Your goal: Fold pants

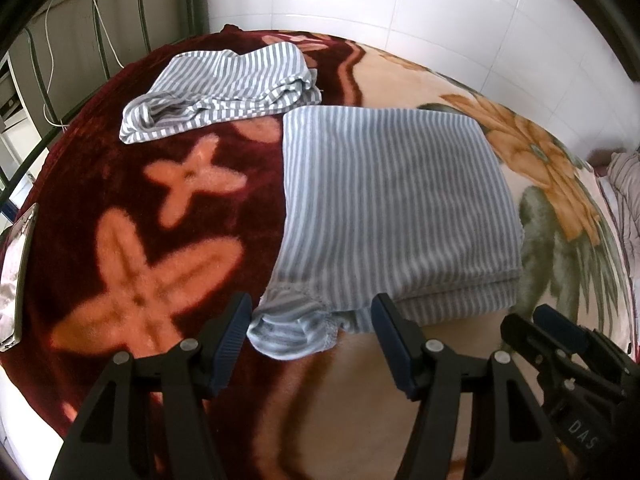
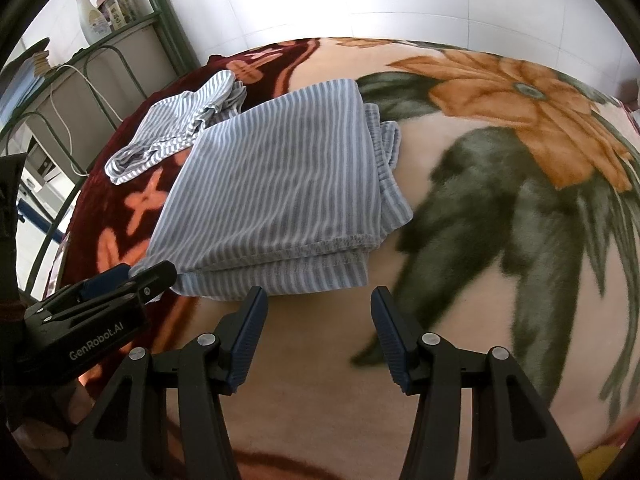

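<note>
- Left wrist view: left gripper (image 1: 312, 314), both fingers spread wide with nothing between the pads, hovering just over the near edge of the pants.
- Pants (image 1: 396, 208): grey-and-white striped, folded into a flat rectangular stack on the blanket (image 1: 120, 208); a waistband corner pokes out at the near left, directly between the left gripper's fingertips but not pinched.
- Second striped garment (image 1: 224, 88): crumpled, lying beyond the pants toward the far left, its edge just beside the stack's far corner.
- Right gripper (image 1: 560, 328): seen at lower right beside the stack's near right corner; its opening cannot be told from here.
- Metal bed frame (image 1: 120, 8) and white tiled wall (image 1: 400, 8) at the back.
- Right wrist view: right gripper (image 2: 319, 306), fingers parted wide and empty, just short of the stack's near hem.
- Pants (image 2: 280, 192) lie centre-left, layered hems facing the camera.
- Left gripper (image 2: 132, 280) at the stack's near left corner, tips against the cloth edge.
- Second garment (image 2: 176, 128) behind; spray bottle (image 2: 90, 12) on a far shelf.
</note>
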